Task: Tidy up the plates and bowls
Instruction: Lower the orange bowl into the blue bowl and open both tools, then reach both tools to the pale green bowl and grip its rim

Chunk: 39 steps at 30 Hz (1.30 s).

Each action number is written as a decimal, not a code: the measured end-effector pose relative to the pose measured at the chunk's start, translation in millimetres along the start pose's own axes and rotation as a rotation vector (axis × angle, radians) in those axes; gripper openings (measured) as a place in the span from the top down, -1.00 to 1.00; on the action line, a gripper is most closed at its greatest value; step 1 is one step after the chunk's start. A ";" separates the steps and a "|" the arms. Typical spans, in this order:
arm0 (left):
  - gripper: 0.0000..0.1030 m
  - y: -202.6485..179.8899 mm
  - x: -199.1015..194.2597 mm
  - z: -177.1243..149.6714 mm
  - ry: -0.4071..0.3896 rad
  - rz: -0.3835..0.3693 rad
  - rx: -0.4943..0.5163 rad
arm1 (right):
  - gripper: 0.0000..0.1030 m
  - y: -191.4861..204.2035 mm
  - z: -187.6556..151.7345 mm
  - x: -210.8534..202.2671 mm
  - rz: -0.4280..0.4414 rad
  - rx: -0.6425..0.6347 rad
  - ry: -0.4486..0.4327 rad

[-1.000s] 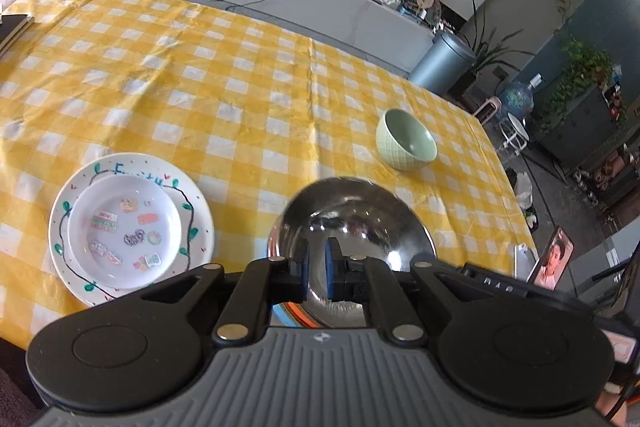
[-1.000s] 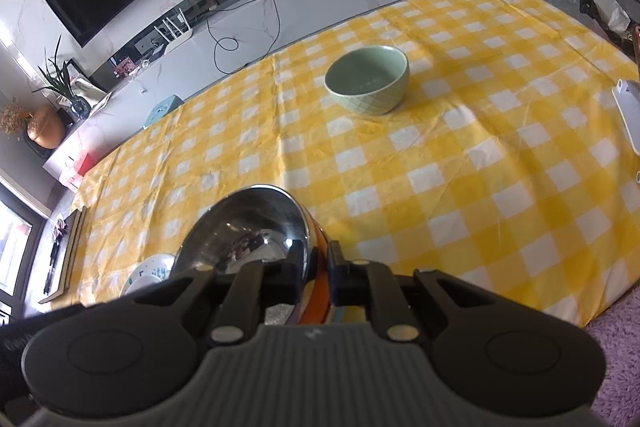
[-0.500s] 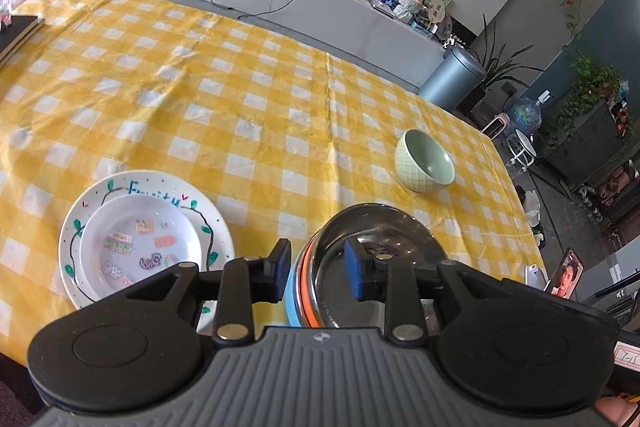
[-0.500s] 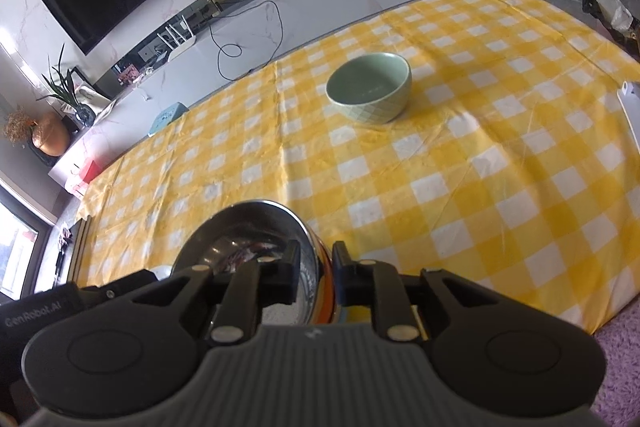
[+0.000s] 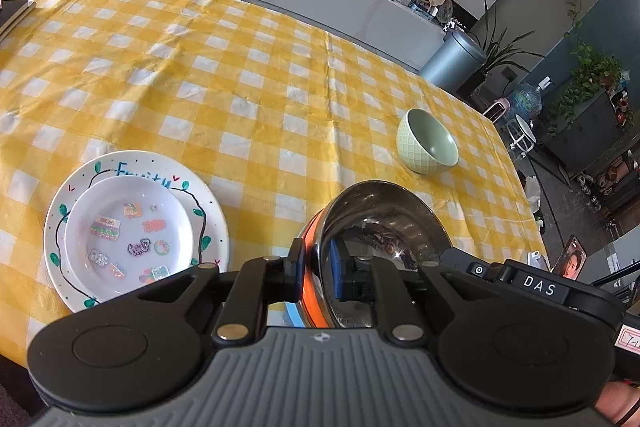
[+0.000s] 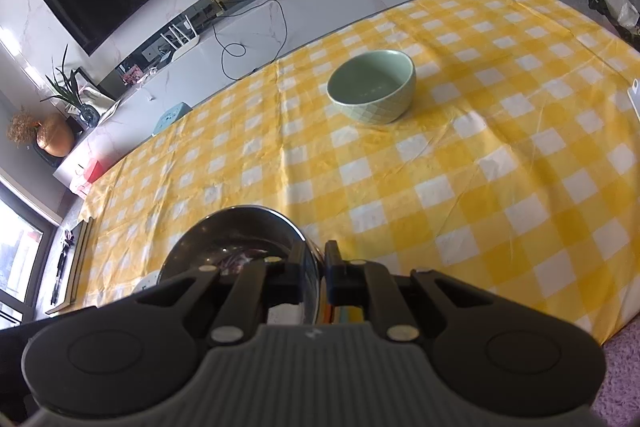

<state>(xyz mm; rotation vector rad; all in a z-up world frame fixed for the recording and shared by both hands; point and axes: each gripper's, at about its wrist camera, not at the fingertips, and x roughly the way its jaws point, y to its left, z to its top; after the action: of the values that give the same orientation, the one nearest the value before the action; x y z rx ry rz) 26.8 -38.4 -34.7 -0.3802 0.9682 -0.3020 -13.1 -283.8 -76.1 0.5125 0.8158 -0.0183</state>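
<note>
A steel bowl with an orange outside sits at the near table edge; it also shows in the right wrist view. My left gripper straddles its left rim, jaws a little apart. My right gripper is shut on its right rim. A small white plate lies stacked on a larger decorated plate at the left. A green bowl stands alone further back; it also shows in the right wrist view.
The table wears a yellow checked cloth. A phone lies near the right table edge. A grey bin and a low cabinet stand beyond the table.
My left gripper let go of the steel bowl's near rim, opened, and shifted to the bowl's left rim, narrowing again. My right gripper kept its hold on the bowl.
</note>
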 end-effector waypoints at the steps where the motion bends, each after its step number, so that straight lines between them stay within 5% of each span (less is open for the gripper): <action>1: 0.70 0.3 -1.3 2.3 -0.007 0.000 -0.003 | 0.78 -0.3 0.8 -0.7 0.008 0.002 0.000; 10: 0.40 -35.1 -1.1 41.4 -0.056 -0.010 0.138 | 0.54 5.7 27.7 -7.5 0.025 -0.062 -0.069; 17: 0.31 -76.0 37.1 73.1 0.043 -0.074 0.202 | 0.48 -4.7 63.1 4.9 -0.031 -0.123 -0.110; 24: -0.09 -110.8 84.7 97.7 0.090 -0.072 0.275 | 0.24 -32.7 96.9 30.2 -0.107 -0.119 -0.109; 39: -0.04 -116.4 205.5 140.9 0.240 -0.029 0.161 | 0.30 -70.4 150.9 105.4 -0.133 -0.029 -0.048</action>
<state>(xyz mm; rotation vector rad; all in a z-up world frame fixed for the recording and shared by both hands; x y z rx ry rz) 245.8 -202.2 -62.9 -0.2137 1.1652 -0.4558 149.4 -393.8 -93.9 0.4280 0.8016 -0.1408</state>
